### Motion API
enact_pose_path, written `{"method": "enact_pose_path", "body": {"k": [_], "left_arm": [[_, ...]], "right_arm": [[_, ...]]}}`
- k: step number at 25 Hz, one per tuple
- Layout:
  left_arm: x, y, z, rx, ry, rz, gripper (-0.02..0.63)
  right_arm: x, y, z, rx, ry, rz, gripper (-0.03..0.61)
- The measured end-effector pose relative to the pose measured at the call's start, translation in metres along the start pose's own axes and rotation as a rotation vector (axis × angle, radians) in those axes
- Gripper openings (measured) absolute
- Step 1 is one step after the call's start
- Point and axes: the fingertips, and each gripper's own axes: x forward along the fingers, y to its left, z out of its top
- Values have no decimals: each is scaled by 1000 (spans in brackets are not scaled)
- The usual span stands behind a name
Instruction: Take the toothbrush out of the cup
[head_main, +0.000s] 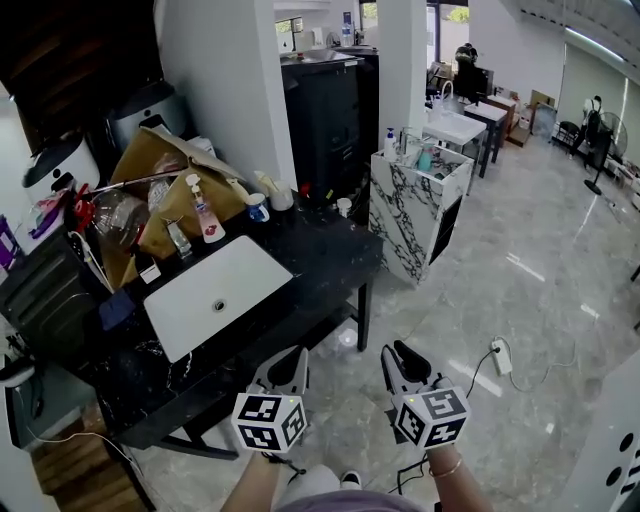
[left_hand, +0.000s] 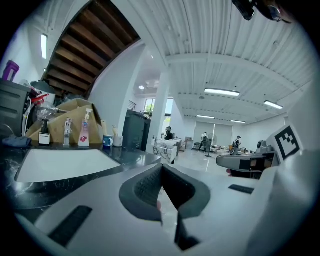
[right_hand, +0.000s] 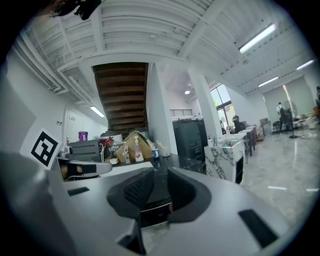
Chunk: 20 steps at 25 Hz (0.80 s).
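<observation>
At the back of the black counter (head_main: 330, 255) stand a blue-banded cup (head_main: 258, 209) and a white cup (head_main: 282, 198). A pale toothbrush handle (head_main: 266, 182) leans out of the white cup. Both cups show small in the left gripper view (left_hand: 118, 141) and are only dimly made out in the right gripper view. My left gripper (head_main: 293, 356) (left_hand: 161, 167) hangs below the counter's front edge, far from the cups, its pads meeting at the tips with nothing held. My right gripper (head_main: 397, 352) (right_hand: 156, 172) is beside it over the floor, its jaws a narrow gap apart and empty.
A white sink (head_main: 215, 295) is set in the counter. Behind it stand a pink-labelled spray bottle (head_main: 205, 215), a small pump bottle (head_main: 178, 240) and a brown box (head_main: 160, 165). A marble-patterned stand (head_main: 415, 215) is to the right. A power strip (head_main: 500, 357) lies on the floor.
</observation>
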Motion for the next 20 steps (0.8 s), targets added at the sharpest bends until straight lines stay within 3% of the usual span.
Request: {"method": "enact_pose_path", "body": {"k": [4, 10, 20], "left_arm": [[13, 5, 0, 12, 15, 12, 0], [46, 21, 5, 2, 22, 15, 0], [147, 111, 49, -21, -18, 20, 0]], "right_arm": [[14, -5, -3, 27, 19, 23, 115], [49, -21, 0, 49, 26, 31, 124], [188, -33, 35, -11, 28, 52, 130]]}}
